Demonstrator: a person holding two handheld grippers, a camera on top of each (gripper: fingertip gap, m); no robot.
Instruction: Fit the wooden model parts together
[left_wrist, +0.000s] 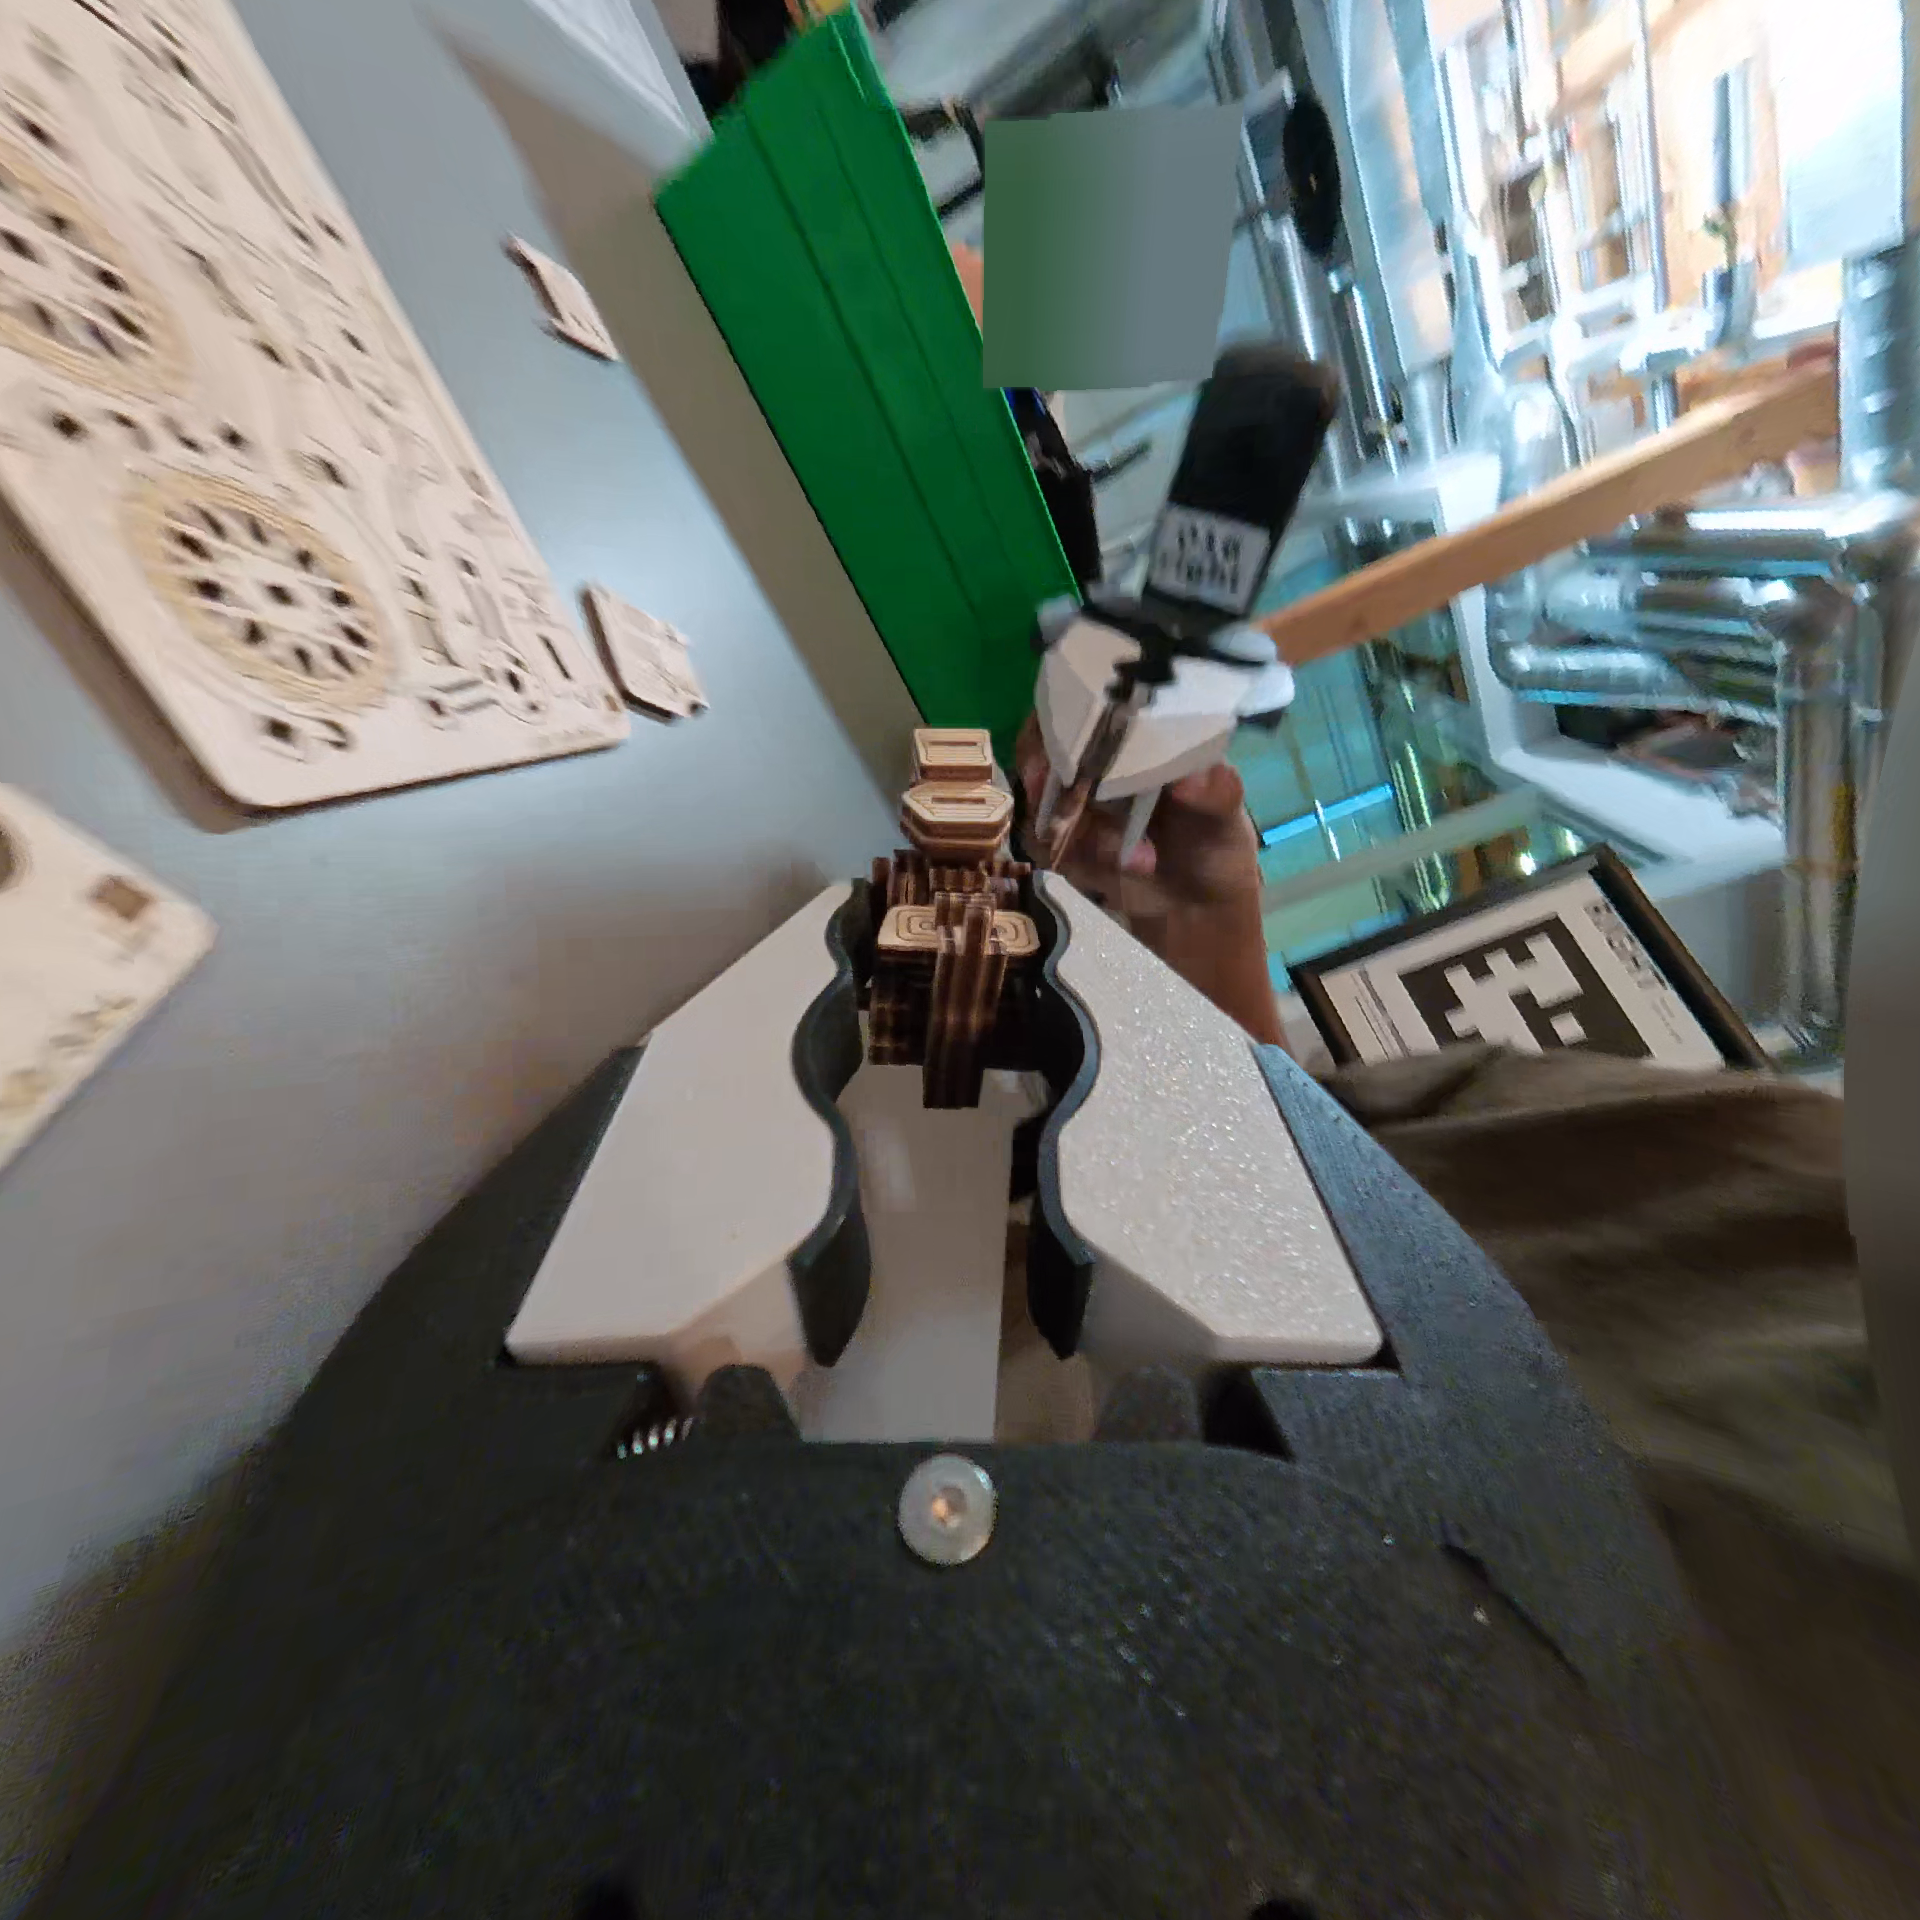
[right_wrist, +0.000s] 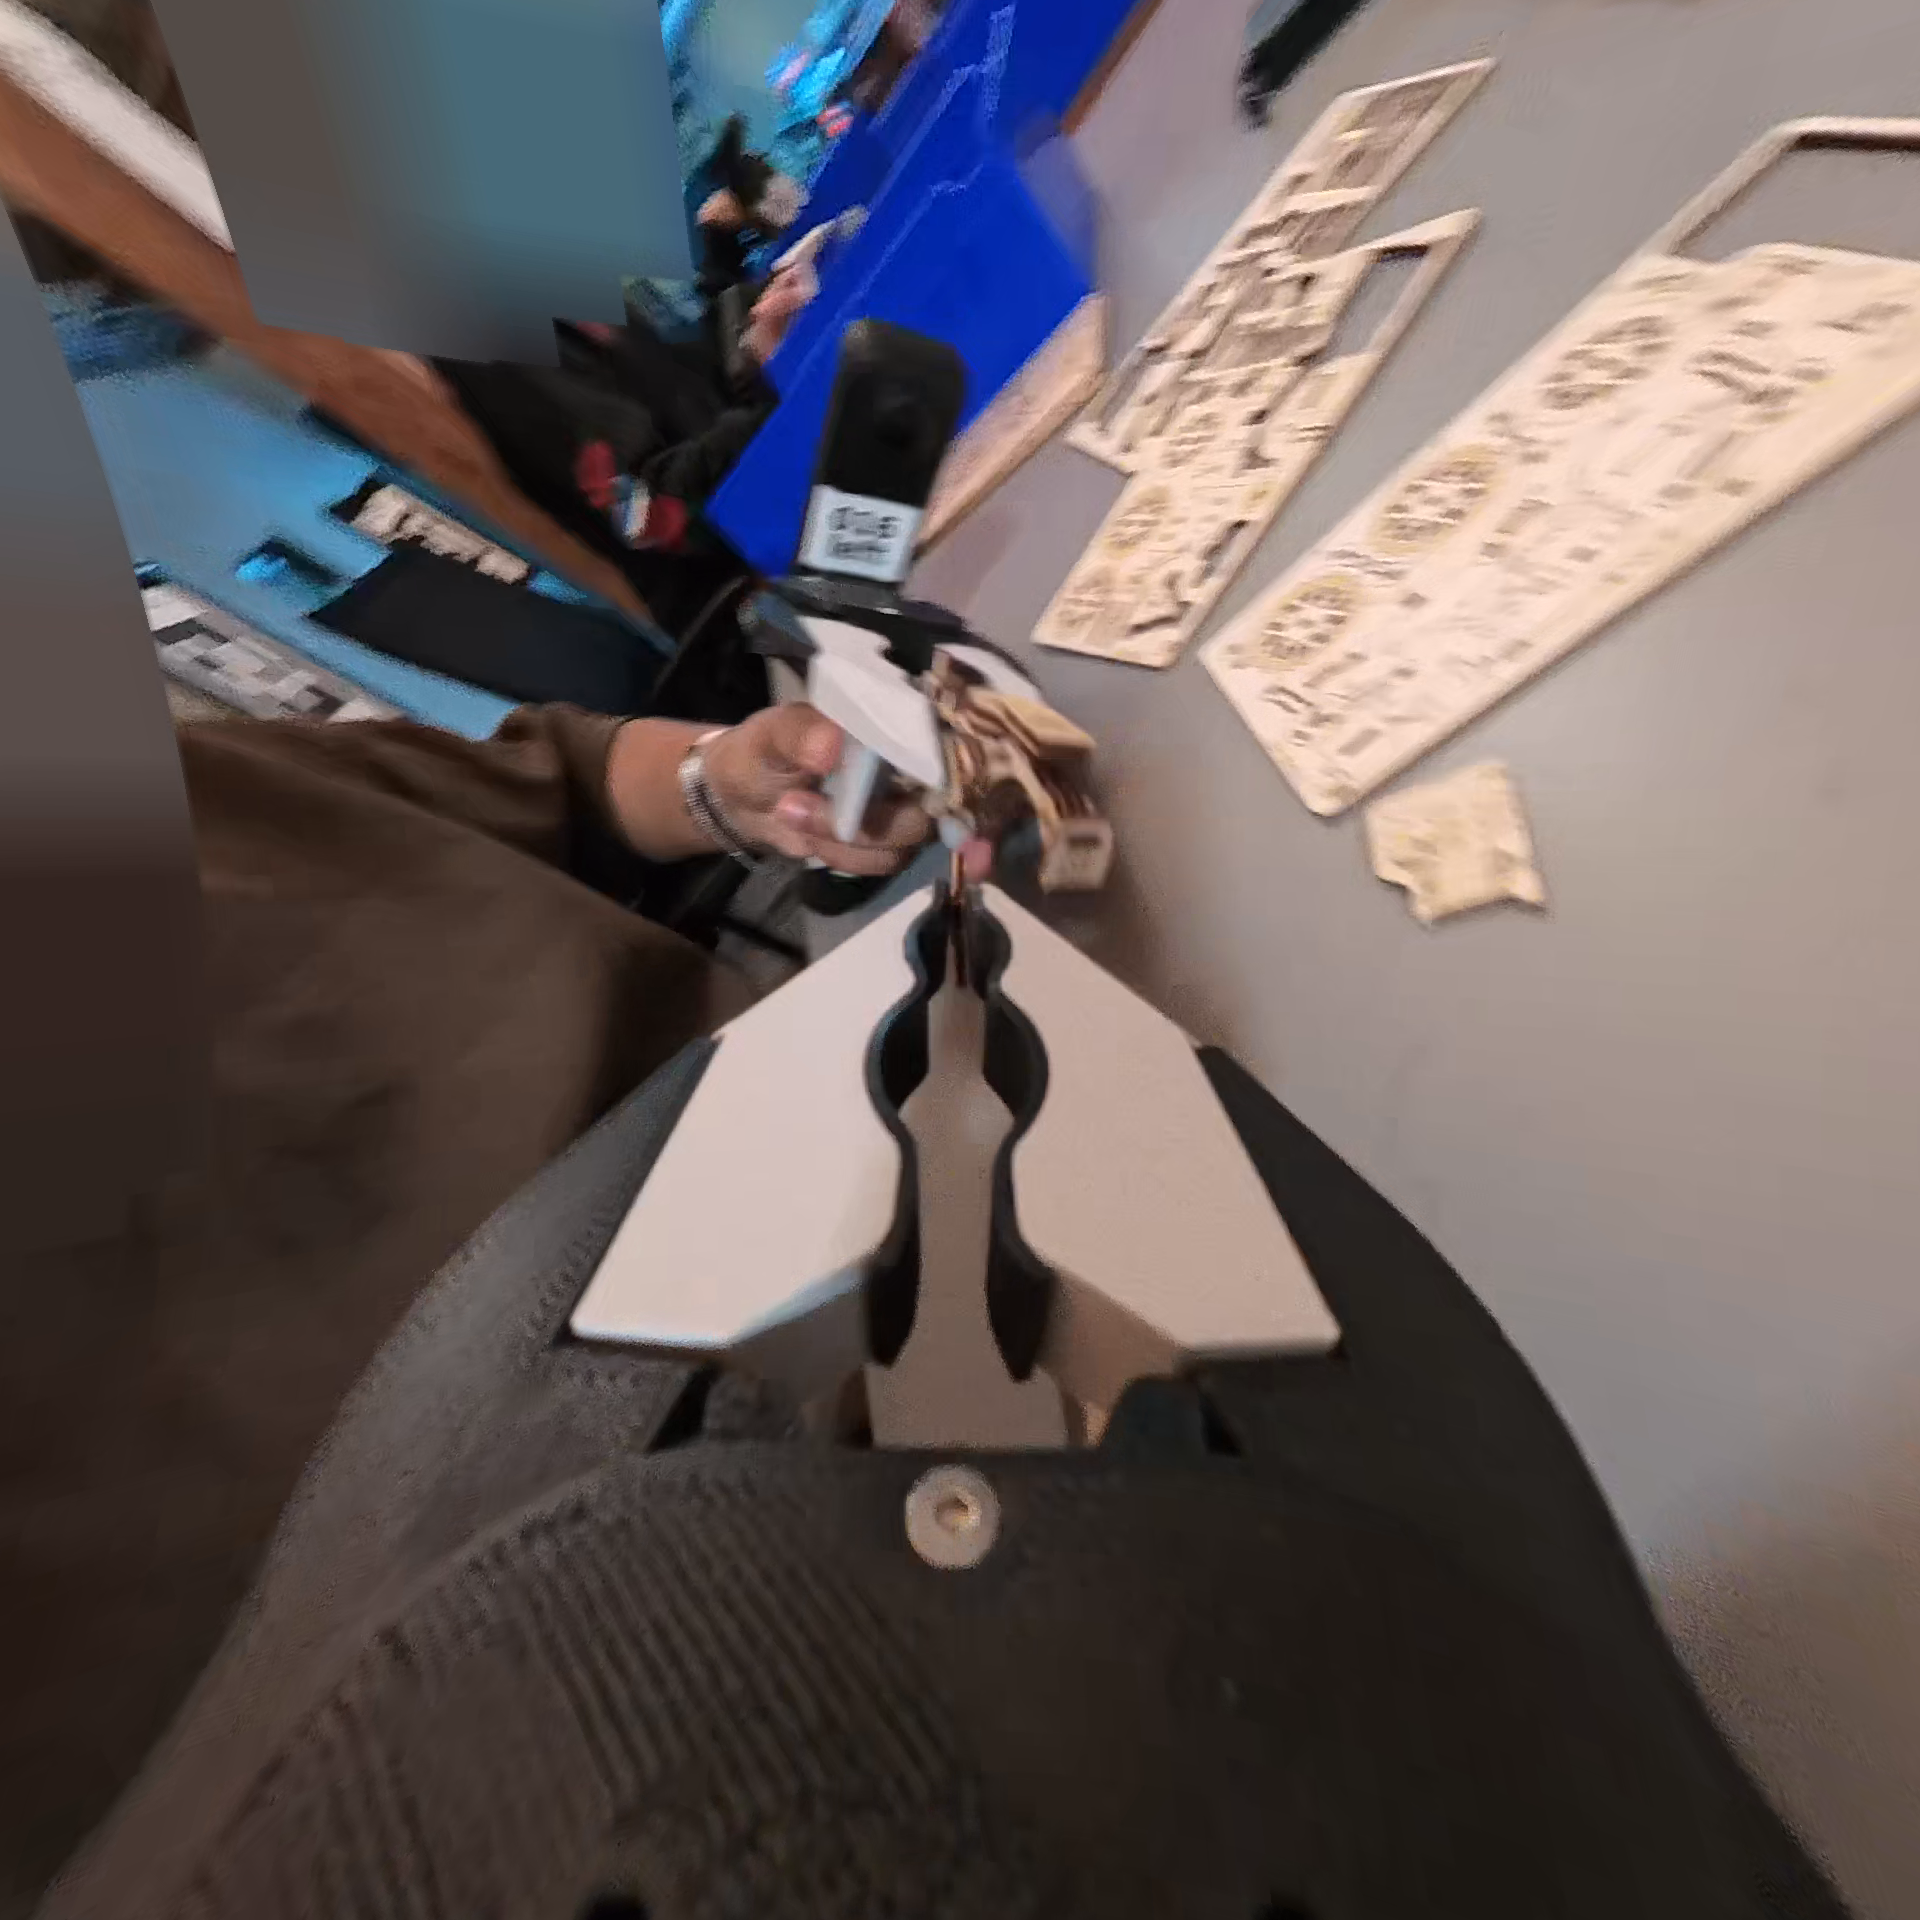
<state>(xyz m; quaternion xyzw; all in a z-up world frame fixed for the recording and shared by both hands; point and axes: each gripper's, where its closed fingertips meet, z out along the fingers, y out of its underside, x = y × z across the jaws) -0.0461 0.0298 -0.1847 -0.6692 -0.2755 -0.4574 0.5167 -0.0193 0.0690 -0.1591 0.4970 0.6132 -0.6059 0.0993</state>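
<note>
bare grey table (right_wrist: 1558, 1091) rightward, wooden sheets (right_wrist: 1538, 499) beyond (flat), green board (left_wrist: 852, 416) leftward

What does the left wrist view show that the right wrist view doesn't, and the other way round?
Only the left wrist view: the layered wooden assembly sharp between the left gripper fingers, a green board and a framed marker card.

Only the right wrist view: a thin wooden piece pinched in the right gripper, and a blue board.

Both: the grey table, the wooden part sheets, and the opposite gripper farther off.
</note>
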